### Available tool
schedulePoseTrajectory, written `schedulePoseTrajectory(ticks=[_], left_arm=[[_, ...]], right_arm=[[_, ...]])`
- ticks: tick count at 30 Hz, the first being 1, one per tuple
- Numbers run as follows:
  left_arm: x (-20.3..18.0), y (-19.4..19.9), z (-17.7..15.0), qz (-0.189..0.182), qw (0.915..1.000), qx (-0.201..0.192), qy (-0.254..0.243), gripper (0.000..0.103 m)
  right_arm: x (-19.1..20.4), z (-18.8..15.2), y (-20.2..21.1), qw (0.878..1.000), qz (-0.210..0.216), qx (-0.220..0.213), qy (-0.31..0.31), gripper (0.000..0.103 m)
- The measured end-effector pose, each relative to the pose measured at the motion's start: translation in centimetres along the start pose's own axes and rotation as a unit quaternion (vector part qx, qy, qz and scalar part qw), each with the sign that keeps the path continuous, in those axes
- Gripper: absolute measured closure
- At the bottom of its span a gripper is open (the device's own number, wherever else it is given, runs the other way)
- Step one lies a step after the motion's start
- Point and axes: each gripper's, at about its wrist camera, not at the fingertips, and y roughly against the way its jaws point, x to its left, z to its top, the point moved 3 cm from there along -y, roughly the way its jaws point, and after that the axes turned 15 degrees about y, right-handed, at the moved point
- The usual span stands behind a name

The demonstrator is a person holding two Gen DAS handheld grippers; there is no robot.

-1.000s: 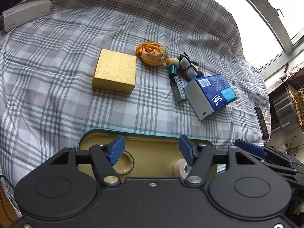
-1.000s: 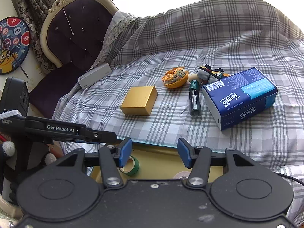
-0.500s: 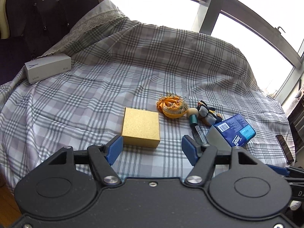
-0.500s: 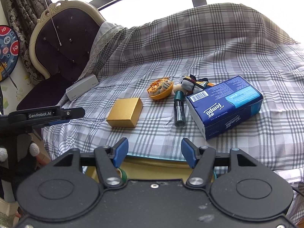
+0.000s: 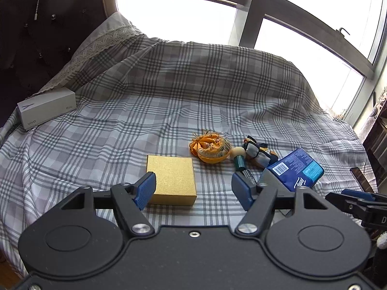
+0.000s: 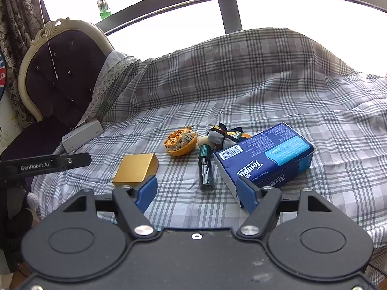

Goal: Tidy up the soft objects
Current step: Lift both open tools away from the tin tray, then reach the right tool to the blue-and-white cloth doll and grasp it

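Note:
On the grey plaid cloth (image 5: pixel 121 130) lie an orange fabric bundle (image 5: pixel 211 148), a small dark, white and yellow fabric bundle (image 5: pixel 257 152) and a blue Tempo tissue pack (image 5: pixel 297 171). The right wrist view shows them too: orange bundle (image 6: pixel 181 140), small bundle (image 6: pixel 225 134), tissue pack (image 6: pixel 263 157). My left gripper (image 5: pixel 193 188) is open and empty, just short of a gold box (image 5: pixel 173 181). The jaws of my right gripper (image 6: pixel 196 192) are opening with nothing between them, near the tissue pack and a teal-handled brush (image 6: pixel 205 169).
A grey vivo box (image 5: pixel 46 111) sits at the cloth's far left by a purple tufted chair (image 6: pixel 60 72). A dark phone (image 5: pixel 360 176) lies at the right edge. The cloth rises into a hump at the back, under large windows.
Both views have tilted up, so the yellow tin with tape rolls at the near edge has dropped out of sight. Both pairs of jaws stand wider, the right most.

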Motion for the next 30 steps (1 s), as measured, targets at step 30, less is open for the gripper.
schedulePoseTrajectory(ticks=[30], left_arm=[[-2.6, -12.7, 2.0, 0.03, 0.9919, 0.117, -0.037, 0.04]], right_arm=[[-7.1, 7.4, -20.5, 0.971, 0.045, 0.105, 0.208, 0.041]])
